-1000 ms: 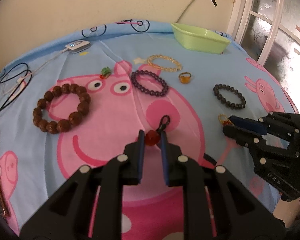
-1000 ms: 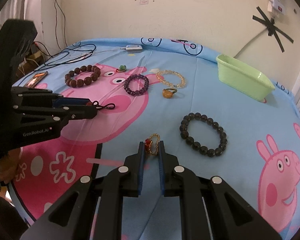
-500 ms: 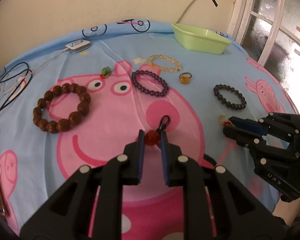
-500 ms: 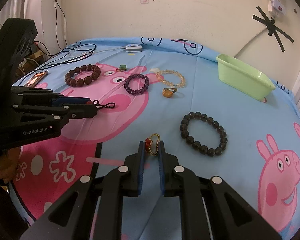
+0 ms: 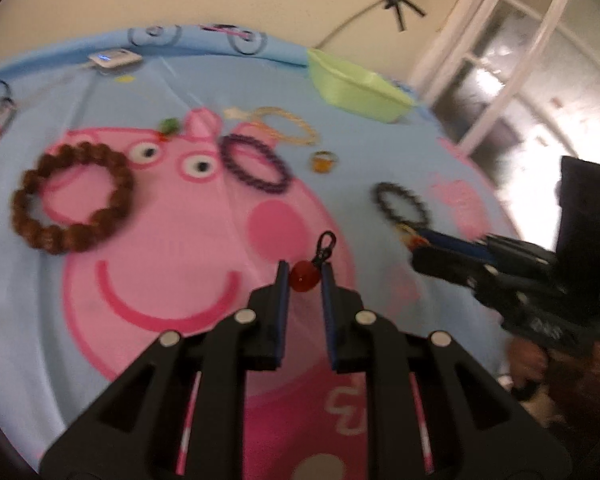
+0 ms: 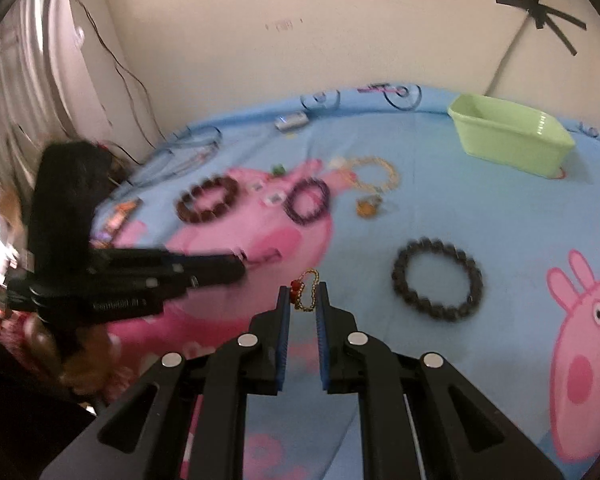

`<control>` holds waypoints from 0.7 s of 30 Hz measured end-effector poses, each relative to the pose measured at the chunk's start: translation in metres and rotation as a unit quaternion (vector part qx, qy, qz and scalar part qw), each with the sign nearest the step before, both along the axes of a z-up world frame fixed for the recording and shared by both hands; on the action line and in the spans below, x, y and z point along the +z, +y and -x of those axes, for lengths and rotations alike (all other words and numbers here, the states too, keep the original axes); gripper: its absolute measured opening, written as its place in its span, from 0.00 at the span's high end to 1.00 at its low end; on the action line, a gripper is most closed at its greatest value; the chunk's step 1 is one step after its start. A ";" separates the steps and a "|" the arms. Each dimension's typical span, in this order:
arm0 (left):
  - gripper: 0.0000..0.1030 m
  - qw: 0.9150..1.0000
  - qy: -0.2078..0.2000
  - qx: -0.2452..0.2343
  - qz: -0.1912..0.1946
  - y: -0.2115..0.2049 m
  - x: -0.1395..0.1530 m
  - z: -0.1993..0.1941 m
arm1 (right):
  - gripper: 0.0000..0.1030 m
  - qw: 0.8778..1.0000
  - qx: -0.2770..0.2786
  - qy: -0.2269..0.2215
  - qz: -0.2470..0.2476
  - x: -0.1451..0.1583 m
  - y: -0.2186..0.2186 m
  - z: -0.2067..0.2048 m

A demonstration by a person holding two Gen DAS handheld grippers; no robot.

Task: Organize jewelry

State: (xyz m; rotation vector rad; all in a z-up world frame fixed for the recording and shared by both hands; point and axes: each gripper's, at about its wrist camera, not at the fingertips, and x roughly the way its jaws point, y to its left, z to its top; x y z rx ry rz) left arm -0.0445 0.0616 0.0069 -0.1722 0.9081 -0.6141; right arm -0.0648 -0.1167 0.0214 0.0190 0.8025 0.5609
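Left gripper pinches a red bead charm with black cord loop above the pink-pig bedsheet; right gripper pinches a gold chain ring with red stone; green basin sits far right.

A home, likely a bedroom: a cartoon-pig bedsheet covers the bed, cream walls carry taped cables, and a white-framed glass door stands beside it.
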 end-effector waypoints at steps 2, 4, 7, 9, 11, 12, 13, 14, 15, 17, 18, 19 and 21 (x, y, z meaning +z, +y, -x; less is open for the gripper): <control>0.86 0.999 0.012 -0.010 0.030 -0.002 0.008 -0.003 | 1.00 1.000 0.010 0.002 -0.022 0.005 -0.007 -0.006; 0.86 0.999 0.014 -0.015 0.042 -0.014 0.021 -0.013 | 1.00 0.998 0.016 0.004 -0.053 0.012 -0.022 -0.017; 0.86 0.999 -0.014 -0.019 0.033 -0.050 0.048 -0.037 | 1.00 0.996 0.015 -0.015 -0.091 0.030 -0.053 -0.043; 0.86 0.999 -0.015 -0.023 0.037 -0.076 0.062 -0.062 | 1.00 0.995 -0.006 -0.039 -0.095 0.047 -0.080 -0.067; 0.86 0.999 -0.022 -0.022 0.038 -0.110 0.074 -0.096 | 1.00 0.993 -0.023 -0.063 -0.099 0.062 -0.105 -0.089; 0.86 0.999 -0.026 -0.018 0.032 -0.126 0.078 -0.113 | 1.00 0.992 -0.039 -0.078 -0.094 0.070 -0.120 -0.104; 0.86 0.999 -0.027 -0.016 0.027 -0.142 0.080 -0.131 | 1.00 0.991 -0.063 -0.082 -0.082 0.074 -0.134 -0.122; 0.86 0.999 -0.027 -0.018 0.021 -0.162 0.081 -0.155 | 1.00 0.991 -0.077 -0.079 -0.079 0.074 -0.143 -0.134; 0.86 0.999 -0.030 -0.015 0.010 -0.176 0.081 -0.172 | 1.00 0.990 -0.091 -0.070 -0.083 0.074 -0.155 -0.153; 0.86 0.999 -0.026 -0.001 -0.020 -0.201 0.076 -0.206 | 1.00 0.989 -0.117 -0.060 -0.067 0.070 -0.169 -0.185; 0.85 0.999 -0.017 0.004 -0.027 -0.209 0.071 -0.218 | 1.00 0.989 -0.118 -0.053 -0.066 0.066 -0.173 -0.193; 0.72 0.999 -0.006 0.009 -0.038 -0.216 0.065 -0.229 | 1.00 0.990 -0.114 -0.038 -0.067 0.061 -0.176 -0.202; 0.47 0.997 0.010 0.027 -0.066 -0.224 0.050 -0.244 | 0.85 0.990 -0.124 -0.013 -0.058 0.048 -0.179 -0.215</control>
